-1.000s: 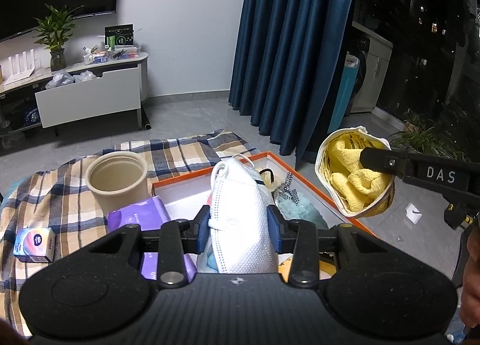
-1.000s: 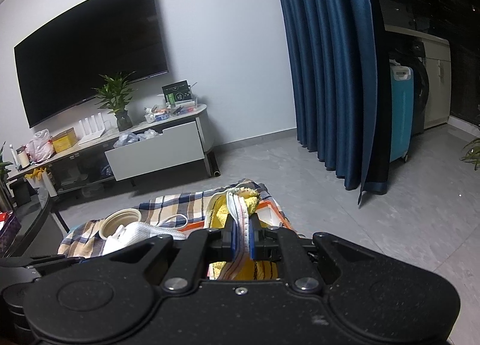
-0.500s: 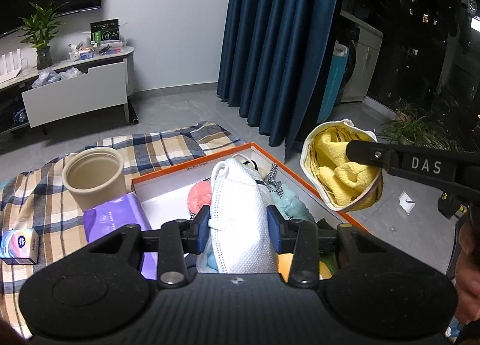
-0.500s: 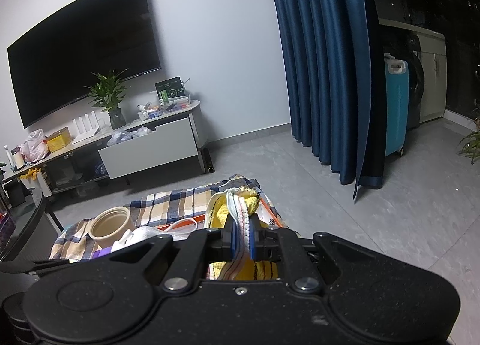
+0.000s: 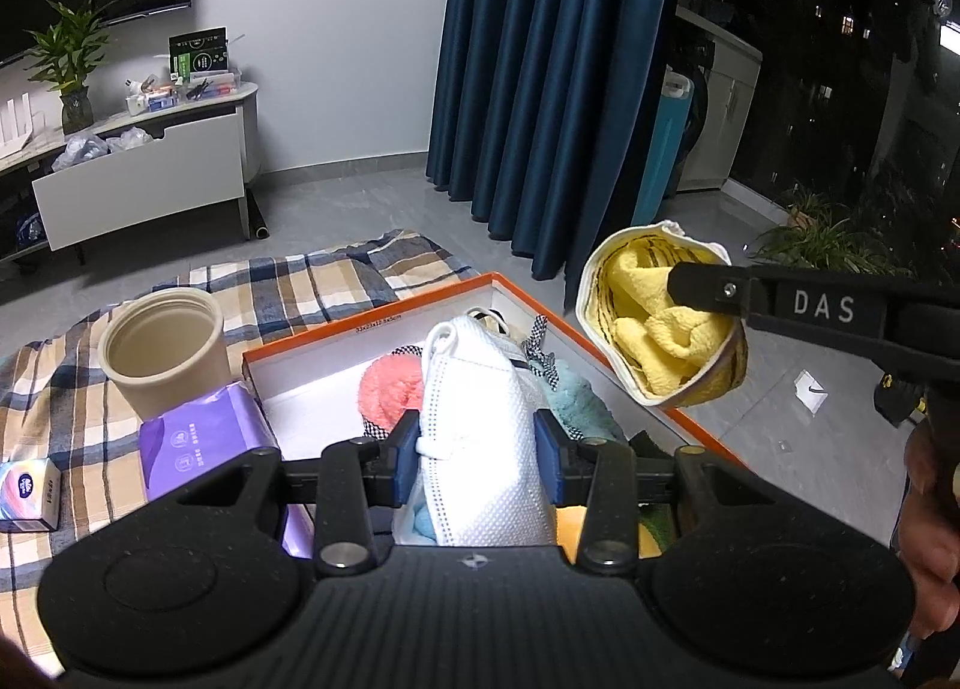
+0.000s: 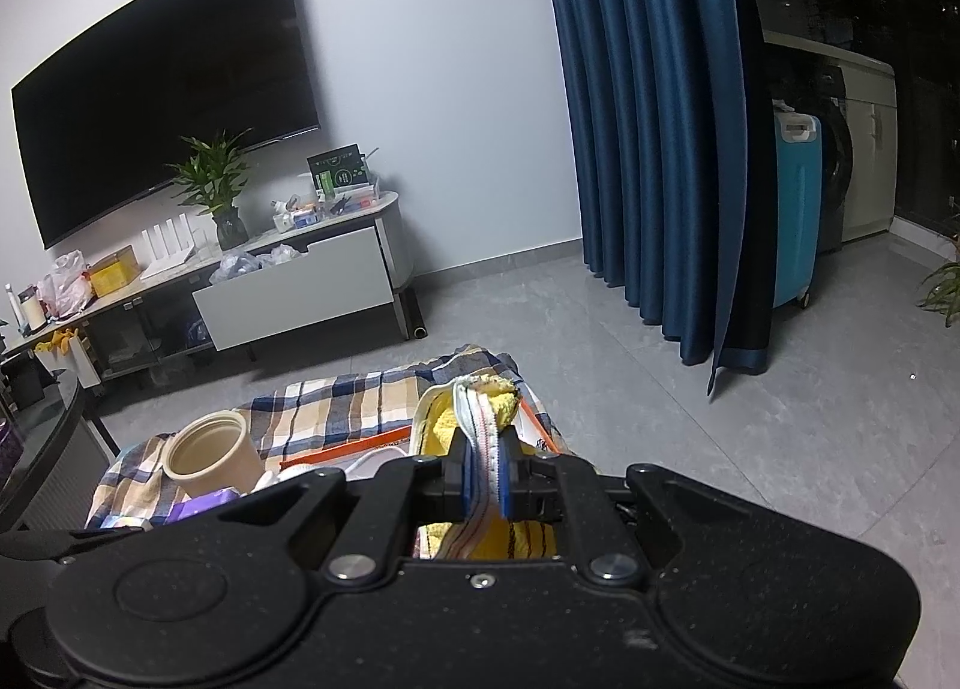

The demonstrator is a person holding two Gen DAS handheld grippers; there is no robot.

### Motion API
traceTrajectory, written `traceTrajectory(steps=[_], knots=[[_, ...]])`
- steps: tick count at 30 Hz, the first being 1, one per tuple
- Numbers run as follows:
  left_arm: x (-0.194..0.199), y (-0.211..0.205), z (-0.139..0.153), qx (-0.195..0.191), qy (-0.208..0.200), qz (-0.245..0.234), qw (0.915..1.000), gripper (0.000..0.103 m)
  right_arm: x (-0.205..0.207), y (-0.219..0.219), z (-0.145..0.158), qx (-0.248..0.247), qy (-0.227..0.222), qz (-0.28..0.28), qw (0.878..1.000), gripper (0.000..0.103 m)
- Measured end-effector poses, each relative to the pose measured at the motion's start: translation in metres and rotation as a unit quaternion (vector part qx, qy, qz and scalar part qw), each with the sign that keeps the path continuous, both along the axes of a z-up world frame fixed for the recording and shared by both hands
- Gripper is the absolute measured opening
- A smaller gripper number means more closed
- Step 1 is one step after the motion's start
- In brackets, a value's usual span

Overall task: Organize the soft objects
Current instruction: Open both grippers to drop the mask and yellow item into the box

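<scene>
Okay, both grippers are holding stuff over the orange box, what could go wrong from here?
The pouch hangs by its edge from the right gripper, partly past the box rim; its yellow cloth could spill onto the floor. The mask in the left gripper is soft and could slip.

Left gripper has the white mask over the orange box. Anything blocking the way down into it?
Partly. The white mask hangs over soft items already inside the orange box: a pink puff and a teal cloth. Bare floor shows left of them.
</scene>
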State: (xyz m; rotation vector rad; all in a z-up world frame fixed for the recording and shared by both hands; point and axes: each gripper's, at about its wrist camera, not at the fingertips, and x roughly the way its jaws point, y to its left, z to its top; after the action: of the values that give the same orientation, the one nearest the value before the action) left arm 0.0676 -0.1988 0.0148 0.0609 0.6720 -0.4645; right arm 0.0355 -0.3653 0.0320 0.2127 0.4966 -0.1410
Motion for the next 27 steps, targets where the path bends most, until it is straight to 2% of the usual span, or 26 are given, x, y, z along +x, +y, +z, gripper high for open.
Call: traceTrajectory(steps=[18,20,21,22,23,27], knots=[[0.01,-0.01,-0.005,0.005,0.013,-0.005,0.9999,0.041,0.027,-0.003,-0.009,-0.012,0.007,0.006,1.0,0.011],[0.011,-0.01,-0.005,0.005,0.015,-0.005,0.9999,0.041,0.029,-0.004,-0.011,-0.009,0.003,0.008,1.0,0.015],[0.012,-0.011,-0.006,0.005,0.016,-0.006,0.9998,0.041,0.031,-0.005,-0.011,-0.008,0.001,0.008,1.0,0.02],[0.013,-0.011,-0.006,0.004,0.017,-0.006,0.9998,0.041,0.034,-0.007,-0.011,-0.005,0.001,0.01,1.0,0.033],[0.013,-0.012,-0.007,0.005,0.018,-0.006,0.9998,0.041,0.034,-0.008,-0.012,-0.002,0.001,0.011,1.0,0.037],[0.015,-0.012,-0.009,0.0,0.024,-0.012,0.9996,0.044,0.029,-0.011,-0.009,-0.003,-0.004,0.002,1.0,0.037]])
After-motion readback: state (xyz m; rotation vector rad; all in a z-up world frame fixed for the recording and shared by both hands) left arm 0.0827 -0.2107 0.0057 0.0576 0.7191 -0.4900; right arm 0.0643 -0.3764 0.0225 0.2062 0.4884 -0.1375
